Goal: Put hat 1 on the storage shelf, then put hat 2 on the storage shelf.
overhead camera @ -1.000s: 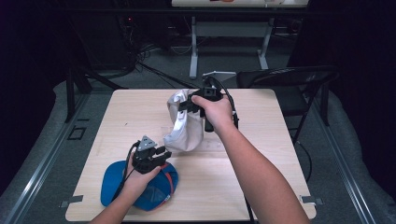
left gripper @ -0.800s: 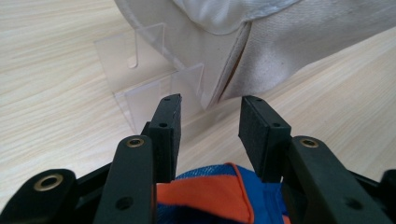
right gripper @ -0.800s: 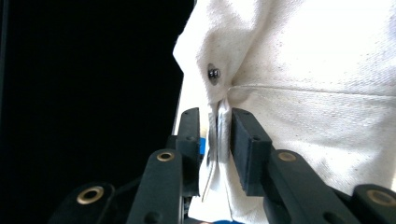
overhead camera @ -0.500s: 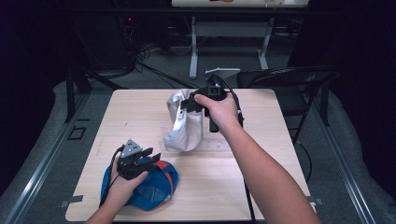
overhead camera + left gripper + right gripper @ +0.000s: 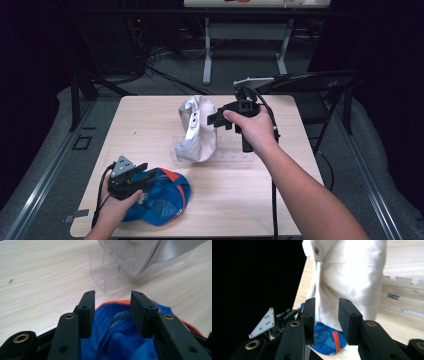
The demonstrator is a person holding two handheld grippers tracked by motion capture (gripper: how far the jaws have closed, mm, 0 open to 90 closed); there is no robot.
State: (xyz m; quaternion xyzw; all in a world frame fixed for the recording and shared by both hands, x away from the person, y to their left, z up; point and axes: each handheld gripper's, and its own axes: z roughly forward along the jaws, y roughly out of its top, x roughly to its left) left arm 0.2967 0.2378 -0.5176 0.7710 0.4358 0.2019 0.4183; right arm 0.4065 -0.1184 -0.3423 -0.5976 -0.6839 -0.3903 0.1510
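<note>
Now your left gripper (image 5: pixel 142 172) has slid back toward you over the blue cap (image 5: pixel 165 197), jaws opening, pinching nothing | right gripper (image 5: pixel 216 119) opening beside white cap (image 5: pixel 198 130) on clear stand (image 5: pixel 235 152), mid-worktop.

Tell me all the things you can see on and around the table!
Table: one, light wood, centre.
White cap: one, propped on the stand, mid-table.
Clear stand: one, see-through plastic, under the white cap.
Blue cap: one, blue with orange trim, near left corner.
Folding chair: one, black, right of the table.
Left tool: one, black, jaws open over the blue cap.
Right tool: one, black, jaws open beside the white cap.
</note>
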